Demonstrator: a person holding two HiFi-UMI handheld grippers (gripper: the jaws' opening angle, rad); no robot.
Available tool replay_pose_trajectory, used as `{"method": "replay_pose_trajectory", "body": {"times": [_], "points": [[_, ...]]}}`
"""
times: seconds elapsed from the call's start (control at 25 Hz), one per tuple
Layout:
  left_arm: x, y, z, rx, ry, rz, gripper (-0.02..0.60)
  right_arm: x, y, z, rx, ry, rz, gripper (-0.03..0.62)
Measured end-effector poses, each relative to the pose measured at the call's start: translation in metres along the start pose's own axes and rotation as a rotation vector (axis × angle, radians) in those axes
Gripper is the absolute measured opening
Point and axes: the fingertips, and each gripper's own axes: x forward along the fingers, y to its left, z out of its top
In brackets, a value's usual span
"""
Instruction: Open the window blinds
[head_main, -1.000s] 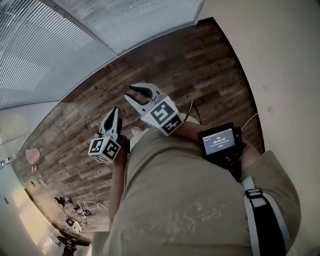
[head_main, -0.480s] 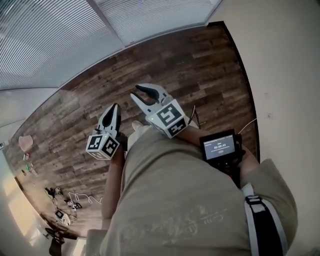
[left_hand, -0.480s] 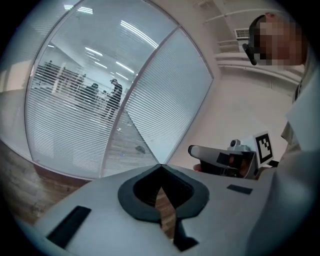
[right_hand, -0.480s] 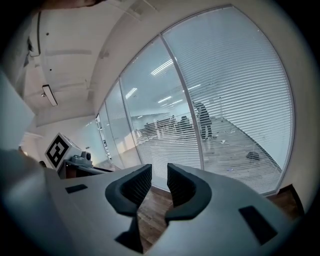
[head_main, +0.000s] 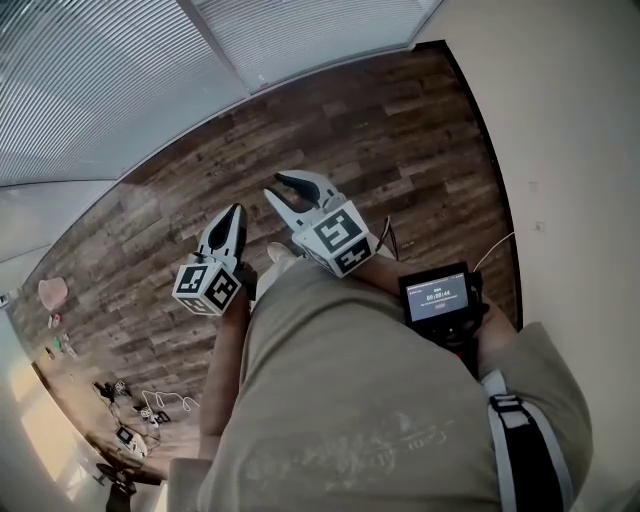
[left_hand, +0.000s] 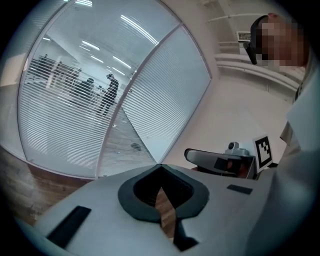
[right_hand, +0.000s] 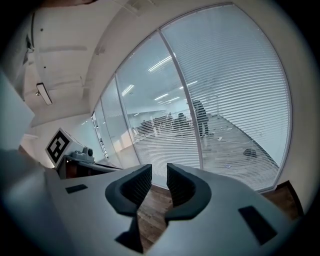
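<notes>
Left tongs (head_main: 234, 215) closed, empty. Right tongs (head_main: 277, 190) slightly apart, empty. Blinds (head_main: 100, 90) hang along the floor's (head_main: 400, 130) far edge, well apart from both. Probably light and easily bent: grip the tilt wand or cord. Can't spot either.

Bright, cool light, strong fisheye.
Light comes through the blinds (head_main: 100, 80), pale with glare; shadows are soft. Both gripper views bow straight lines and go black at the corners.

Dark wood-plank floor (head_main: 400, 130) meets a plain pale wall (head_main: 570, 120) at right.
</notes>
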Motion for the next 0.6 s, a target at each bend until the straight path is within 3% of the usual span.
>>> {"method": "replay_pose_trajectory", "body": {"times": [0.28, 0.52, 0.6], "points": [[-0.001, 0.011, -0.006, -0.097, 0.002, -0.04, 0.014, 0.002, -0.003, -0.001, -0.001, 0.008, -0.013, 0.087], [0.008, 0.024, -0.009, -0.262, -0.015, -0.083, 0.014, 0.003, 0.011, -0.008, -0.094, 0.059, 0.039, 0.057], [0.011, 0.025, -0.011, -0.275, -0.008, -0.087, 0.014, 0.002, 0.011, -0.008, -0.103, 0.056, 0.038, 0.057]]}}
